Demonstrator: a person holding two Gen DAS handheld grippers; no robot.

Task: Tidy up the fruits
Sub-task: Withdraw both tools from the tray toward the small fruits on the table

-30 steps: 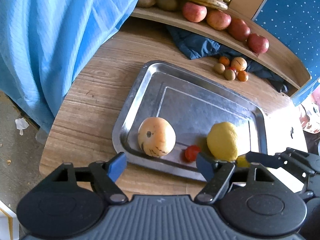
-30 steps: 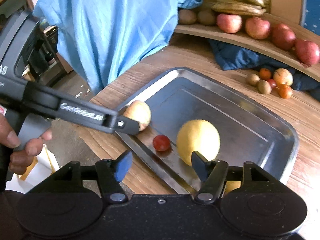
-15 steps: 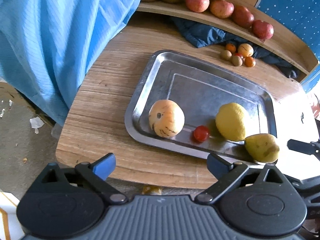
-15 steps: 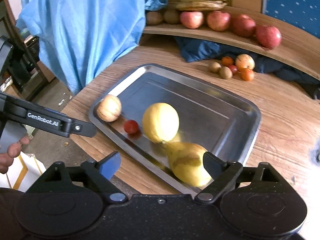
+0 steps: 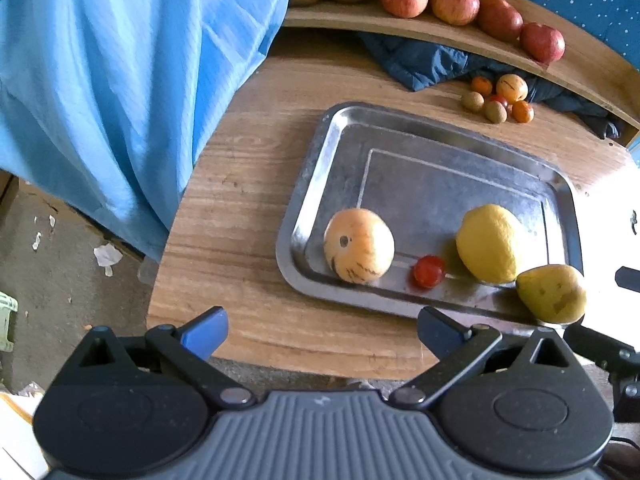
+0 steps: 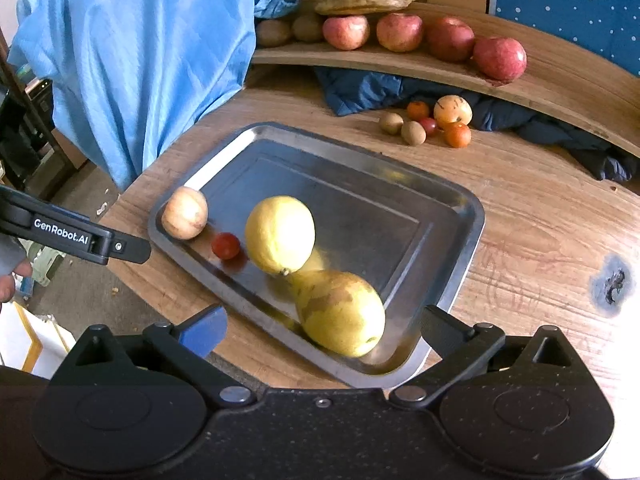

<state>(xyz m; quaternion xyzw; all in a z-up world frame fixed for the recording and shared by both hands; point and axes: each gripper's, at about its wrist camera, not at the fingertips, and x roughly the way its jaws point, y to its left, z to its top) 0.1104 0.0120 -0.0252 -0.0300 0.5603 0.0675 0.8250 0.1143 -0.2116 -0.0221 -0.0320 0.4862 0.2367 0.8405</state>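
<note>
Wooden table (image 6: 540, 216) holds our steel tray (image 6: 460, 216); four fruits sit in it along the near edge: striped melon (image 5: 359, 245), cherry tomato (image 5: 429, 271), lemon (image 5: 489, 243), pear (image 6: 340, 312). Our left gripper (image 5: 322, 334) has finished spreading, nothing between the pads. Our right gripper (image 6: 322, 330) is opening, off the pear. We judge this roughly half done: small fruit cluster (image 6: 428, 122) by the dark cloth (image 6: 360, 88) remains loose on the table.
</note>
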